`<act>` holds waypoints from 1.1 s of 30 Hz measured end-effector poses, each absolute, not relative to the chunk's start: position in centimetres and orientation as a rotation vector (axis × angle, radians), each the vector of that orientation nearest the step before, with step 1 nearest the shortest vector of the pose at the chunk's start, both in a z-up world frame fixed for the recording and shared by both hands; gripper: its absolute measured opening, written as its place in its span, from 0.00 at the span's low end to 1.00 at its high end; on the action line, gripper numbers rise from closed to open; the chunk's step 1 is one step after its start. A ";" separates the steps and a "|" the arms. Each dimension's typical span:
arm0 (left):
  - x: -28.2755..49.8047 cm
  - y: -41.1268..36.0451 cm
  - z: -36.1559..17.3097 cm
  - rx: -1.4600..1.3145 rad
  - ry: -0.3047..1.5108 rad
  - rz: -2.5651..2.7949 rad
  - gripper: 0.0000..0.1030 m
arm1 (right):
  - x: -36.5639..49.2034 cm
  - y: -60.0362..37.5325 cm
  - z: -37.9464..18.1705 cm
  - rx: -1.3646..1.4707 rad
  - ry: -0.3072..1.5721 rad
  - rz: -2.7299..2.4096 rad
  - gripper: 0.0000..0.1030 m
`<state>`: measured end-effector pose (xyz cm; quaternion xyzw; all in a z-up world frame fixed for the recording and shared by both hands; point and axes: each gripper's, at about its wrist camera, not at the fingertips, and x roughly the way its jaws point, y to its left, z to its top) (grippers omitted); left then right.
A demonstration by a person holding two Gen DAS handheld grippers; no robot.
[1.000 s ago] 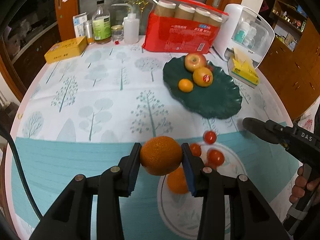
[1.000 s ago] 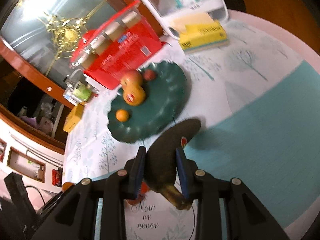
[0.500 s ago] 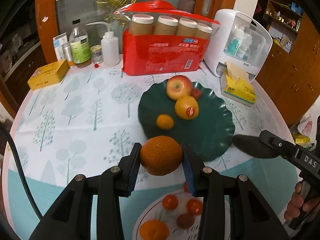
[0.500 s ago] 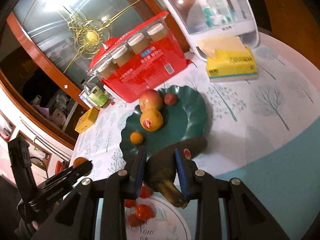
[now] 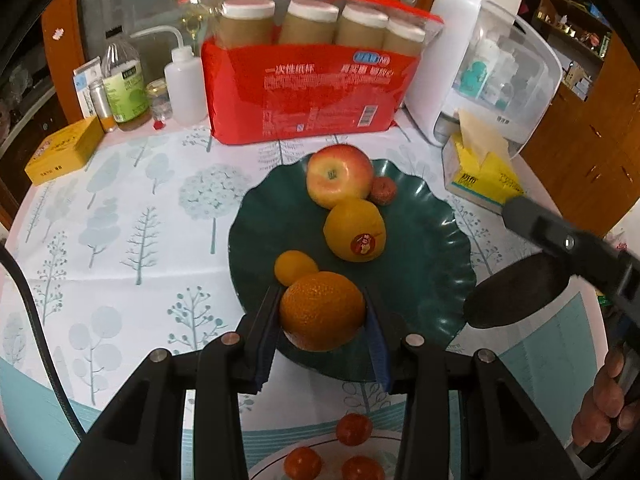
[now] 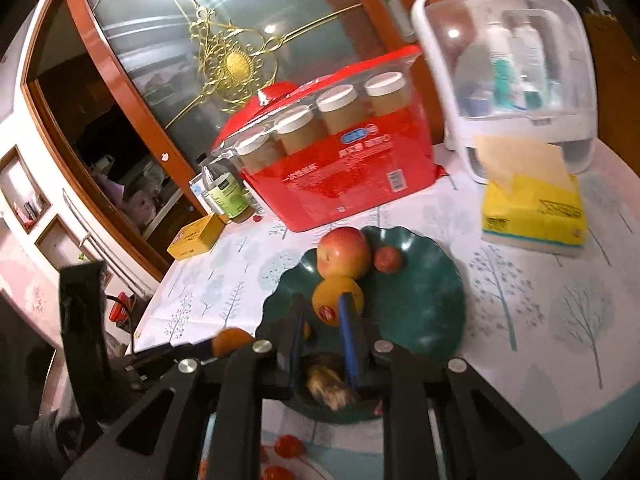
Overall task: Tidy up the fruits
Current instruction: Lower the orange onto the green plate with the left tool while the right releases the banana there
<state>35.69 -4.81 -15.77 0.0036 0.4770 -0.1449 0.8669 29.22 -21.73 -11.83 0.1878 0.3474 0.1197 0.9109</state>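
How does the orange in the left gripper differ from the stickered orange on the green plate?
The orange in the left gripper is held off the table between the pads; the stickered orange rests on the green plate against the apple. The held one is deeper orange with pebbly skin and no visible label; the stickered one is yellower, smoother, with a red sticker. Both are round citrus of similar size.

Between my left tongs (image 5: 323,322) sits the big round orange (image 5: 322,311), over the near rim of the dark green scalloped plate (image 5: 424,264). On that plate, just beyond the tongs, lie a small mandarin (image 5: 295,267), then a stickered yellow-orange citrus (image 5: 354,229), then a red-yellow apple (image 5: 339,175) with a small red fruit (image 5: 383,190) at its right. Behind the plate stands the red pack of paper cups (image 5: 308,80). My right tongs (image 6: 325,330) hold a dark overripe banana (image 5: 516,292) over the plate's right edge. Small red tomatoes (image 5: 353,429) lie on the surface (image 5: 132,216) nearer me.
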 end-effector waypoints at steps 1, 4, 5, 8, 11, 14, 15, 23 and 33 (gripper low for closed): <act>35.9 -4.9 -16.0 0.004 1.005 -0.302 0.37 | 29.7 -21.6 -11.9 0.387 0.718 0.254 0.17; 36.7 -5.1 -16.6 -0.004 1.021 -0.300 0.37 | 30.7 -21.4 -12.3 0.393 0.722 0.271 0.17; 37.0 -5.2 -16.9 -0.005 1.029 -0.300 0.37 | 31.0 -21.4 -12.4 0.394 0.724 0.276 0.17; 37.5 -5.4 -17.3 -0.015 1.042 -0.304 0.37 | 31.8 -21.0 -12.8 0.383 0.724 0.287 0.23; 37.8 -5.4 -17.7 -0.029 1.052 -0.308 0.39 | 32.4 -20.8 -13.3 0.371 0.735 0.281 0.41; 38.0 -5.4 -17.6 -0.036 1.046 -0.310 0.46 | 32.9 -20.7 -14.1 0.381 0.746 0.294 0.53; 38.0 -5.4 -17.6 -0.034 1.043 -0.308 0.46 | 32.9 -20.7 -14.2 0.385 0.745 0.299 0.55; 38.3 -4.0 -17.8 -0.057 1.053 -0.249 0.50 | 33.2 -21.4 -15.1 0.399 0.747 0.247 0.59; 36.3 -2.2 -17.1 -0.070 1.062 -0.217 0.53 | 32.1 -23.8 -15.0 0.450 0.796 0.182 0.59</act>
